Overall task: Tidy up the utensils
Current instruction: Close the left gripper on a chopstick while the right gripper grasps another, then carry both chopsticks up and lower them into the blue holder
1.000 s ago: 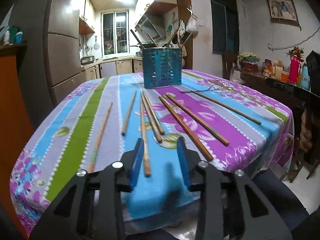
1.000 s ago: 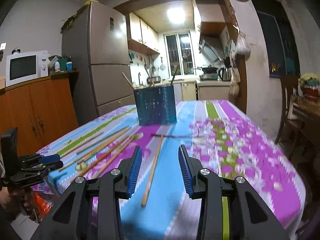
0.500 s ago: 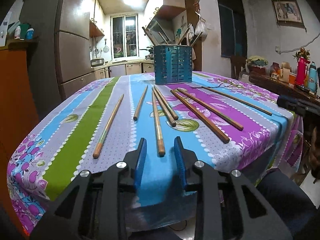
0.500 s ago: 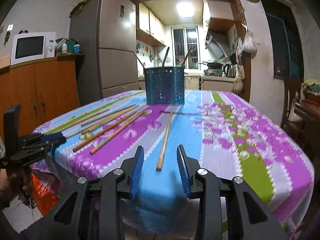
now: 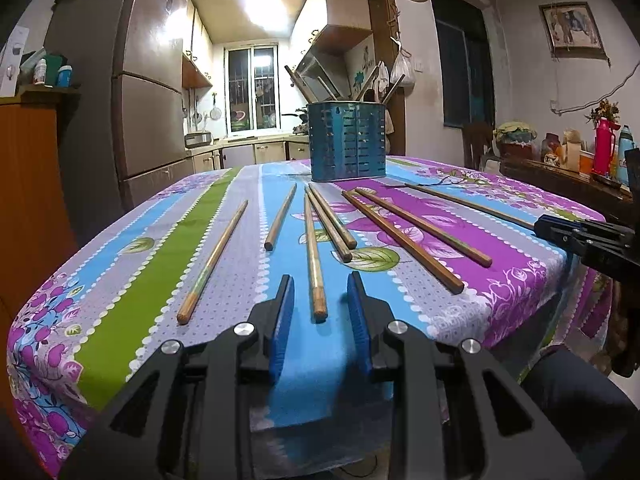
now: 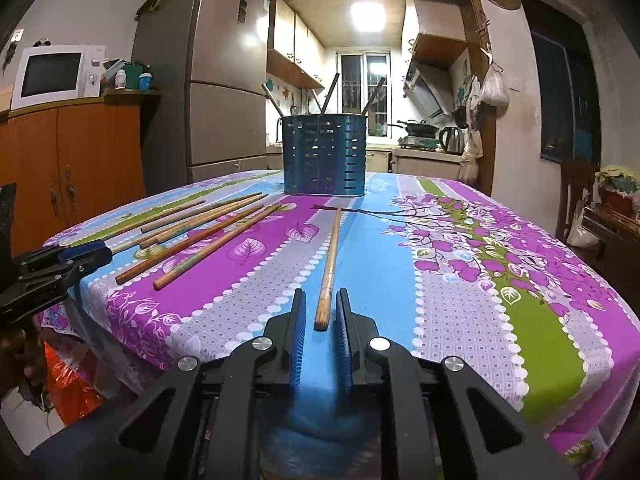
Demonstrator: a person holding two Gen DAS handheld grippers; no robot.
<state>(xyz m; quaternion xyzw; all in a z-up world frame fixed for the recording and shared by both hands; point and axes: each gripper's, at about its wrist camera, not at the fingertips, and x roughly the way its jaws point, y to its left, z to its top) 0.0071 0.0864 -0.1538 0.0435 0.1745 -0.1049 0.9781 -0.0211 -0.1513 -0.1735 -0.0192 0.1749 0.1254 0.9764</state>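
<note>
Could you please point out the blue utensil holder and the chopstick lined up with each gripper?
blue utensil holder point(image 6: 324, 156): right wrist view, front wall.
left chopstick point(image 5: 313, 256): left wrist view, mid-shaft.
right chopstick point(image 6: 329, 268): right wrist view, mid-shaft.

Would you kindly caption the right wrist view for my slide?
Open right gripper straddles a lone chopstick's near end, blue holder beyond.

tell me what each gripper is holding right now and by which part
Nothing yet. Left gripper and right gripper are both open, each straddling a chopstick's near end on the table.

Lower ends of utensils point(image 6: 330, 94) hidden inside the blue holder point(image 6: 324, 155).
</note>
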